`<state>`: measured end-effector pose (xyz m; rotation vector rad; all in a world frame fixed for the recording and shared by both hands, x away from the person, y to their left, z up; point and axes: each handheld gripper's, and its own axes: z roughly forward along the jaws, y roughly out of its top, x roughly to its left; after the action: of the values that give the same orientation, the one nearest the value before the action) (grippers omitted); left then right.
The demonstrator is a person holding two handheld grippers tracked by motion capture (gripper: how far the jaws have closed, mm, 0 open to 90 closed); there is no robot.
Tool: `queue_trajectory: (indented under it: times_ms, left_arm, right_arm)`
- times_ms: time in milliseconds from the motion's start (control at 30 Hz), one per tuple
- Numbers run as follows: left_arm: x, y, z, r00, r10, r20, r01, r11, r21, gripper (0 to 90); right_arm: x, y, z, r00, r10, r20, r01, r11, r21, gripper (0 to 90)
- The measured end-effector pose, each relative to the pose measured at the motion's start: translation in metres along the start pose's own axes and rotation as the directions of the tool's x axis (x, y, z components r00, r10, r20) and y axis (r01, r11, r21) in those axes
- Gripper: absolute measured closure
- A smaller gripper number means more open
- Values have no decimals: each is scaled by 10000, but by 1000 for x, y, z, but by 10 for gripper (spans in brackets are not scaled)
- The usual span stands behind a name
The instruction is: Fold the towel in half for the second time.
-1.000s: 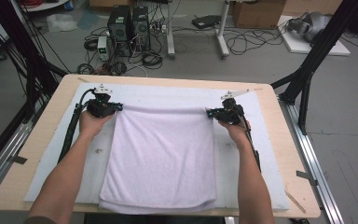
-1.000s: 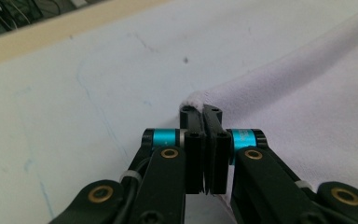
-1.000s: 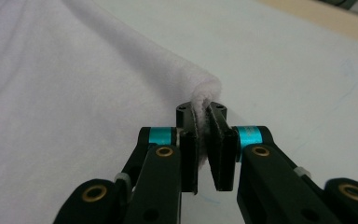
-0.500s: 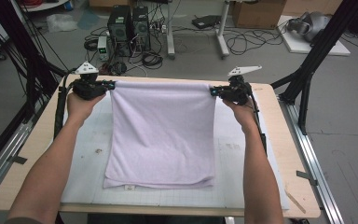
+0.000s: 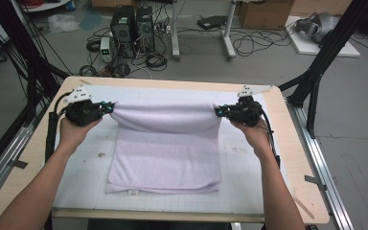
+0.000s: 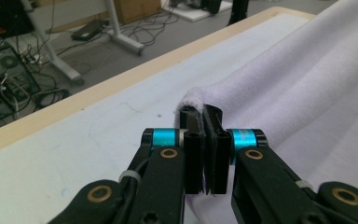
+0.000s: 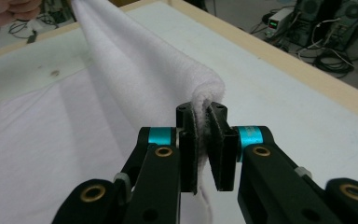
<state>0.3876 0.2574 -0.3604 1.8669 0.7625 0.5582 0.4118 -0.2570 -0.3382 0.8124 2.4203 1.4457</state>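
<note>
A pale lilac towel (image 5: 165, 143) lies on the white mat, its far edge lifted off the table and stretched between both grippers. My left gripper (image 5: 106, 108) pinches the towel's far left corner; in the left gripper view the jaws (image 6: 206, 140) are shut on a fold of towel (image 6: 284, 79). My right gripper (image 5: 220, 111) pinches the far right corner; in the right gripper view the gripper (image 7: 204, 140) is shut on the towel (image 7: 135, 70) edge. The near part of the towel rests flat near the table's front edge.
The white gridded mat (image 5: 81, 177) covers the wooden table (image 5: 24, 163). Black frame posts stand at both sides (image 5: 316, 76). Computers and cables (image 5: 129, 24) sit on the floor beyond the far edge.
Both grippers have carried the towel's far edge up and away toward the far side, then lowered slightly; the towel has been drawn out longer across the mat.
</note>
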Motion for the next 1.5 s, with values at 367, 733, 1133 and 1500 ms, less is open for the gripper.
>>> queue_trajectory:
  times_ms: [367,733,1133,1500]
  left_arm:
    - [-41,-61,-26,9958,-122,905,81,9989,457,866]
    - [-54,-82,-46,9906,-223,1352,58,9926,1214,693]
    - [-56,-68,-27,9794,-298,1999,-16,9879,1549,453]
    - [-64,-74,-28,9694,52,2453,-467,9854,1640,823]
  right_arm:
    - [43,-63,-7,9979,110,-643,-85,9992,394,832]
    - [60,-97,-10,9961,290,-838,-219,9962,843,685]
    - [60,-81,5,9958,15,-911,85,9940,1095,488]
    - [64,-86,15,9824,-178,-1862,528,9814,1847,850]
